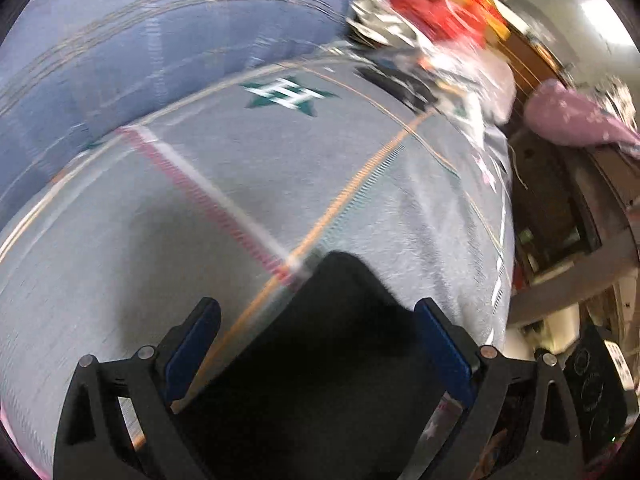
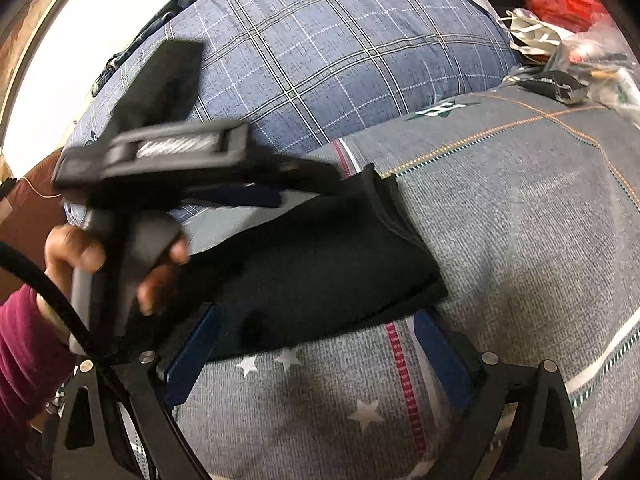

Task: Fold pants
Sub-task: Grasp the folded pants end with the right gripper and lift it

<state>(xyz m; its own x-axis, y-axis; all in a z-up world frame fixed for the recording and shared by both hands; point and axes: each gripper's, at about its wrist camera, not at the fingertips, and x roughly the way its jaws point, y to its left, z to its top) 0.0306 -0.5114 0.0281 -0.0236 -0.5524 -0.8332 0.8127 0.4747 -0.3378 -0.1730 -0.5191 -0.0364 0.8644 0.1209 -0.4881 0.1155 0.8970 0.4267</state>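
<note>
Lying folded on grey bedspread (image 2: 520,240), black pants (image 2: 320,264) between open right hand-held gripper (image 2: 316,344) fingers.

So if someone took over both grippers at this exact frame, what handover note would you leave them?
Left gripper: open, fingers either side of the black pants, no grip.
Right gripper: open, hovering at the pants' near edge.
Pants lie as a compact folded bundle on the grey bedspread, in front of the blue plaid pillow.
Done: pants appear folded down already.
Left: probably a final fold or tidy, then withdraw. Left view is blurred, so check the edges.
</note>
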